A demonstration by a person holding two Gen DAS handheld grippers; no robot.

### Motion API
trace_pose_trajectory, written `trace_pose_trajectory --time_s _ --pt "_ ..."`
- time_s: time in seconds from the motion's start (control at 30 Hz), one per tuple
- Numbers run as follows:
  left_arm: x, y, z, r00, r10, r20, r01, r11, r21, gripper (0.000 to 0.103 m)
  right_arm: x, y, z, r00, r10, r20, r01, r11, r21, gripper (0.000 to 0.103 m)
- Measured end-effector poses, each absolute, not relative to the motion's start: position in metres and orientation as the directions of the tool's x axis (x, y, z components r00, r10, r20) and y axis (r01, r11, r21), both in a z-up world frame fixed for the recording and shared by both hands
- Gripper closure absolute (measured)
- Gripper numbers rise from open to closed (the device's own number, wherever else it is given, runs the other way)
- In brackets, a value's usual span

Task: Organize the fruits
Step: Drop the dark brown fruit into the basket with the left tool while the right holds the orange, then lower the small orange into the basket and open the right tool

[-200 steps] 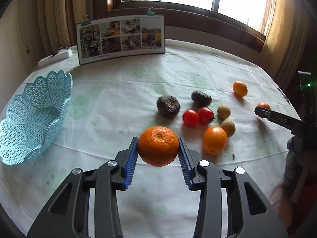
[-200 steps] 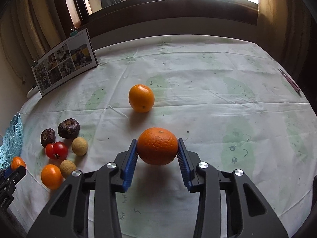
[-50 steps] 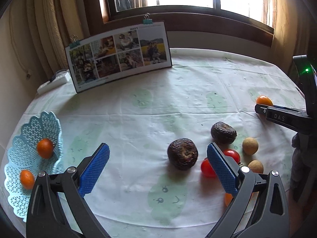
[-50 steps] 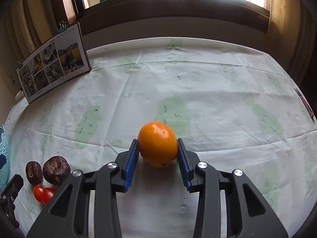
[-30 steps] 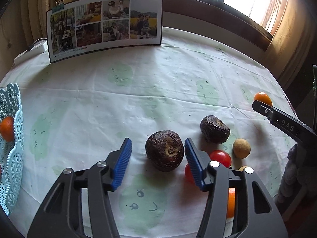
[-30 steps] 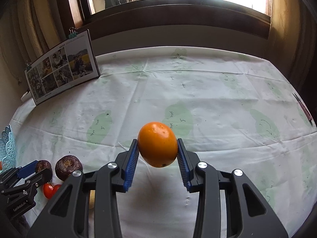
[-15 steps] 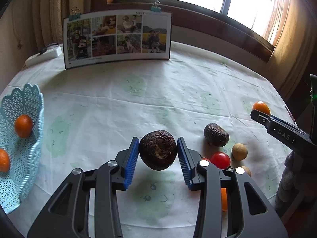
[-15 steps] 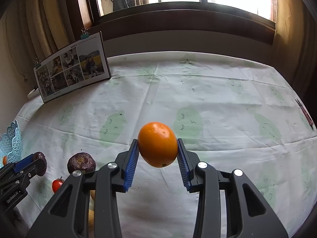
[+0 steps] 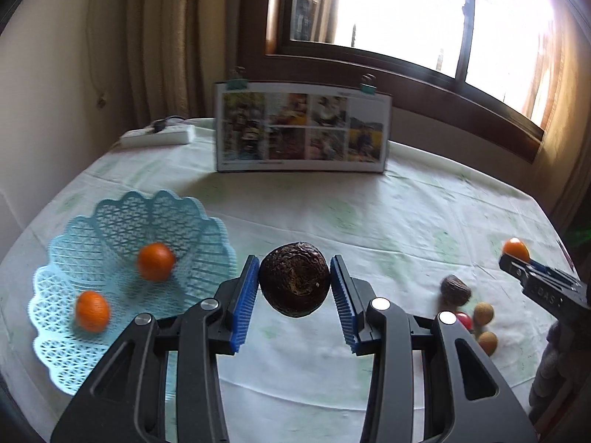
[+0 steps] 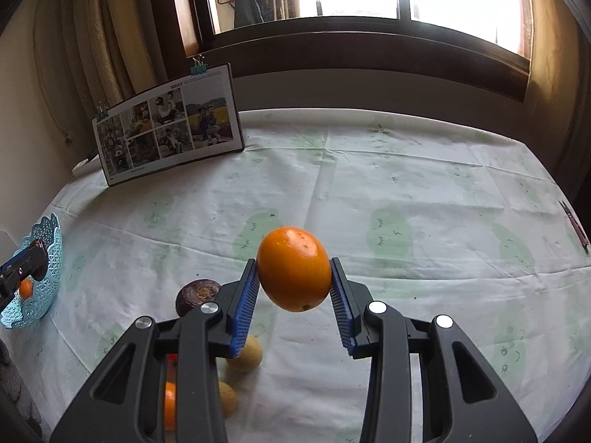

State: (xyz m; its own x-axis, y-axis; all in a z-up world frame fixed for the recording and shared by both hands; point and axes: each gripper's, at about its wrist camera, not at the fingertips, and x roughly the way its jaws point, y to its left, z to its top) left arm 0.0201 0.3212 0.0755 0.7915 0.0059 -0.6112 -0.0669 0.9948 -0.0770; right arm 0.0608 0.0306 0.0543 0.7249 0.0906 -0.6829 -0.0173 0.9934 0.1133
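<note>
My left gripper [image 9: 294, 297] is shut on a dark wrinkled fruit [image 9: 294, 279] and holds it in the air just right of the light blue lattice basket [image 9: 110, 221]. Two oranges [image 9: 156, 261] [image 9: 92, 311] lie in that basket. My right gripper [image 10: 293, 291] is shut on a smooth orange [image 10: 293, 268], lifted above the tablecloth. Below it on the table lie a second dark fruit [image 10: 197, 294], two small tan fruits [image 10: 246, 355] and an orange [image 10: 169, 404] partly hidden by the gripper. In the left wrist view a red tomato [image 9: 464, 320] lies beside them.
A photo board [image 9: 303, 132] stands at the back of the round table under the window. A white power strip [image 9: 157, 136] lies at the back left. The basket [image 10: 33, 288] sits near the left table edge. A thin red-handled tool [image 10: 574, 223] lies at the far right edge.
The left gripper has swung left with the dark fruit, bringing the basket close beside it. The right gripper has risen with its orange and turned slightly toward the fruit cluster.
</note>
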Motion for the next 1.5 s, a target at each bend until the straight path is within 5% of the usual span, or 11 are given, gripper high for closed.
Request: trace_pose_trajectory --time_s 0.47,0.53,0.6,0.77,0.9,1.5 --pt "-0.001 0.406 0.077 0.797 0.137 -0.589 -0.232 0.969 -0.089 0.061 0.053 0.109 0.076 0.722 0.193 -0.665 -0.148 0.981 0.124 0.064" --pt "-0.004 0.414 0.077 0.796 0.158 -0.584 -0.255 0.963 -0.086 0.035 0.053 0.122 0.078 0.716 0.213 -0.665 -0.172 0.977 0.127 0.064" --pt "-0.01 0.424 0.078 0.803 0.184 -0.567 -0.282 0.955 -0.089 0.019 0.052 0.136 0.079 0.711 0.231 -0.664 -0.197 0.972 0.127 0.064" --pt "-0.022 0.444 0.078 0.804 0.239 -0.545 -0.327 0.942 -0.07 0.018 0.05 0.173 0.084 0.692 0.283 -0.664 -0.264 0.955 0.132 0.064" --pt "-0.034 0.457 0.081 0.808 0.27 -0.523 -0.351 0.935 -0.059 0.007 0.048 0.205 0.087 0.673 0.332 -0.661 -0.328 0.935 0.135 0.064" --pt "-0.063 0.494 0.085 0.797 0.344 -0.496 -0.431 0.9 -0.068 0.003 0.033 0.321 0.079 0.559 0.491 -0.668 -0.536 0.829 0.161 0.059"
